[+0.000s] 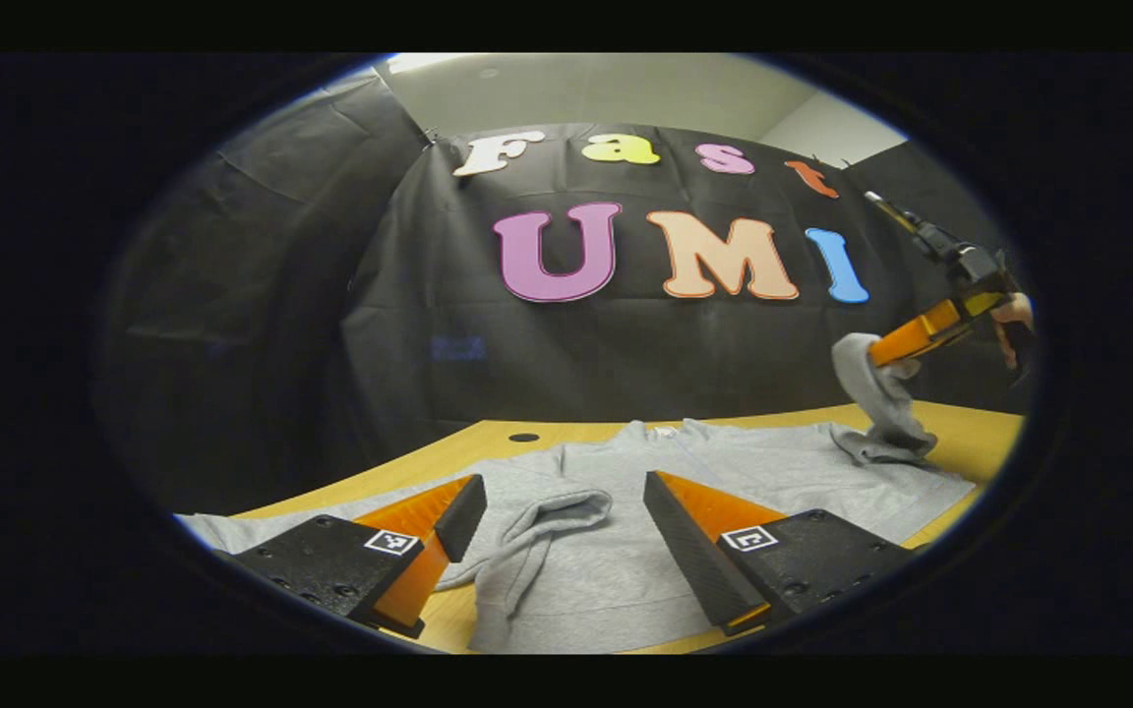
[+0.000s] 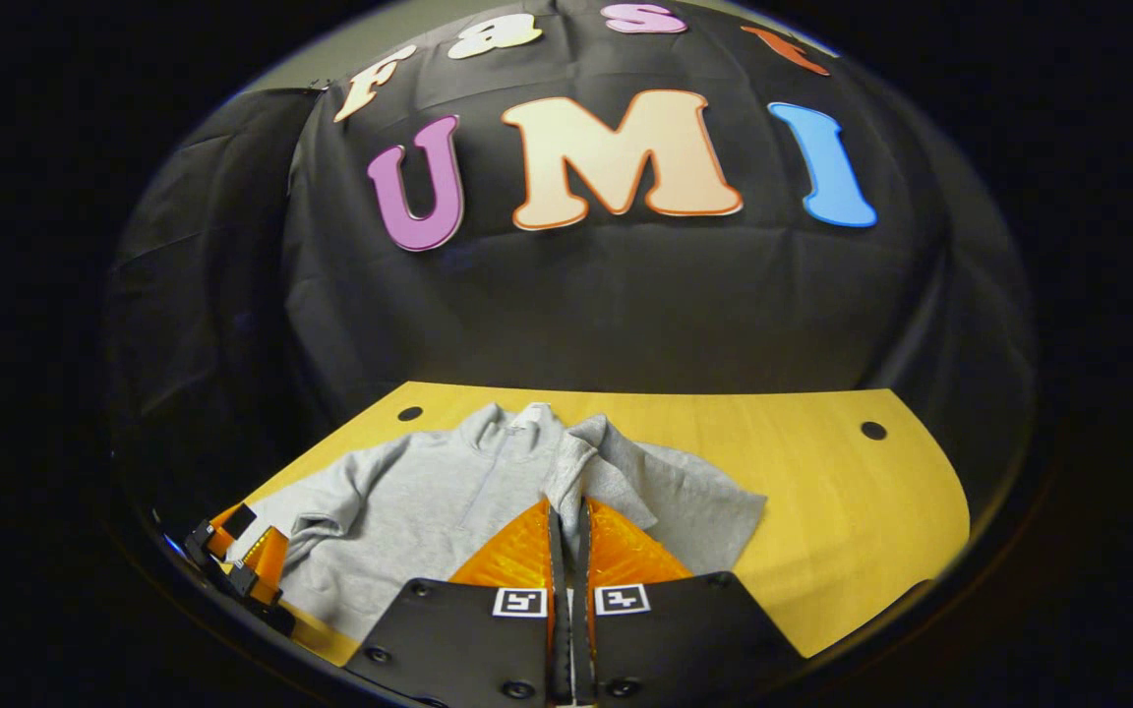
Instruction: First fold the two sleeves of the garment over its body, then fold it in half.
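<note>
Right gripper [image 2: 566, 516] is pinching a grey sleeve [image 2: 581, 462], lifting it clear. Left gripper [image 1: 552, 511], fingers spread wide, is hovering above the grey garment [image 1: 626, 492], which is lying on the wooden table [image 2: 822, 472] at six o'clock beneath the black-cloth wall [image 2: 626, 295].

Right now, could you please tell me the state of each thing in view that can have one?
Garment: spread flat on the table, not yet folded in half.
One sleeve: folded over the body, released.
Other sleeve: lifted off the table, partly carried over.
Left gripper: open, above the folded sleeve.
Right gripper: shut on the other sleeve.
</note>
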`<state>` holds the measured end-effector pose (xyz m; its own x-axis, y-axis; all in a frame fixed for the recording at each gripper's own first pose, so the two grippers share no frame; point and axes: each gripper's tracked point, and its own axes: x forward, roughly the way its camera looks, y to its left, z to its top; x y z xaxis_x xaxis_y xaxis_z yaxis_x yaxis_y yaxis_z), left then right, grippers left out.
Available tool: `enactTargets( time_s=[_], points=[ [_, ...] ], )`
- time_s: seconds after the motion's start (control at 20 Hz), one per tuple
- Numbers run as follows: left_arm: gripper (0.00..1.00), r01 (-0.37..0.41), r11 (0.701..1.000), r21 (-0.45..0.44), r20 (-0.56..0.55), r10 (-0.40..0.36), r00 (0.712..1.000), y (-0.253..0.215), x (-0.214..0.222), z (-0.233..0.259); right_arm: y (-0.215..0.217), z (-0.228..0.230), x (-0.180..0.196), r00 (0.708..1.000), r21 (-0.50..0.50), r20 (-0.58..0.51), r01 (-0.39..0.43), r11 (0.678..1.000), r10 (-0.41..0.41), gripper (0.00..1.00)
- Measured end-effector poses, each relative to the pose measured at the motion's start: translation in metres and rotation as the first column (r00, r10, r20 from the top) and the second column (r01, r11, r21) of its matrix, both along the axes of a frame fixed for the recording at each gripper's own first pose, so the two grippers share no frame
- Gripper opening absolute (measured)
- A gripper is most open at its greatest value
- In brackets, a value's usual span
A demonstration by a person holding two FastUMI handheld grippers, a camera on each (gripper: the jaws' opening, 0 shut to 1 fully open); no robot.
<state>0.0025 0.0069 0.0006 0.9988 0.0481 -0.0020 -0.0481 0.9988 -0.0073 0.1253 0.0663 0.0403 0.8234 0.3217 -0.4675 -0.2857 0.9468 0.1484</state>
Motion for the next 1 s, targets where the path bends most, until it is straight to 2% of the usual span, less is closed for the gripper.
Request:
enactTargets(
  time_s=[0.2, 0.25, 0.3, 0.55, 0.7, 0.75, 1.0],
  points=[
    [0.98, -0.001, 1.000, 0.000, -0.001, 0.001, 1.000, -0.001, -0.006, 0.000, 0.069, -0.014, 0.020, 0.997, 0.029, -0.018, -0.070, 0.997, 0.070, 0.03],
    [0.98, 0.000, 1.000, -0.001, -0.001, 0.000, 1.000, -0.002, -0.007, 0.001, 0.084, -0.017, 0.025, 0.996, 0.031, -0.021, -0.085, 0.996, 0.086, 0.00],
    [0.98, 0.000, 1.000, -0.001, -0.001, 0.000, 1.000, -0.001, -0.008, 0.000, 0.101, -0.020, 0.030, 0.994, 0.038, -0.021, -0.102, 0.994, 0.103, 0.03],
    [0.95, 0.000, 1.000, -0.002, -0.002, 0.000, 1.000, -0.001, -0.008, 0.001, 0.177, -0.032, 0.043, 0.983, 0.096, -0.029, -0.177, 0.980, 0.180, 0.04],
    [0.98, 0.001, 1.000, -0.002, -0.003, -0.001, 1.000, 0.001, -0.008, -0.001, 0.210, -0.055, 0.049, 0.978, 0.102, -0.048, -0.198, 0.975, 0.204, 0.03],
    [0.95, 0.001, 1.000, -0.002, -0.003, -0.001, 1.000, 0.000, -0.007, 0.000, 0.218, -0.065, 0.051, 0.975, 0.105, -0.066, -0.207, 0.973, 0.214, 0.03],
    [0.98, 0.002, 1.000, -0.003, -0.003, -0.002, 1.000, 0.000, -0.005, -0.002, 0.244, -0.107, 0.051, 0.957, 0.129, -0.138, -0.239, 0.962, 0.256, 0.03]
  ],
)
